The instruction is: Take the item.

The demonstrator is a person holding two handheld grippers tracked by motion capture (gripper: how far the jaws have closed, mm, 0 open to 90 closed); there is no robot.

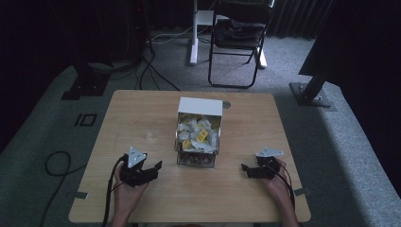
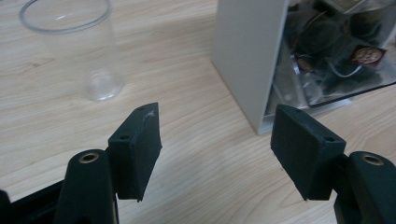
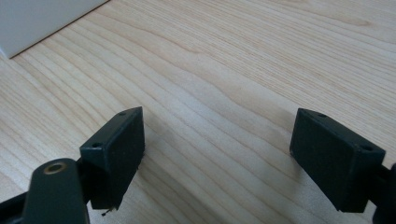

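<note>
- Left claw (image 1: 153, 169) wide, empty, aimed at 1 o'clock toward box (image 1: 199, 130) (clear cup (image 2: 77, 46) nearby).
- Right claw (image 1: 245, 169) wide, empty, over bare table (image 1: 246, 198).

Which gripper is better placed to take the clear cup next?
Left, probably. The left gripper is open and looks toward the cup, which stands just ahead, left of the box. The right gripper sits on the box's far side.

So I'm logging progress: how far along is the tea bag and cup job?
Nothing looks done: the clear cup stands empty and the tea bags remain in their box. In hand: nothing; left claw and right claw are open. Everything remains.
</note>
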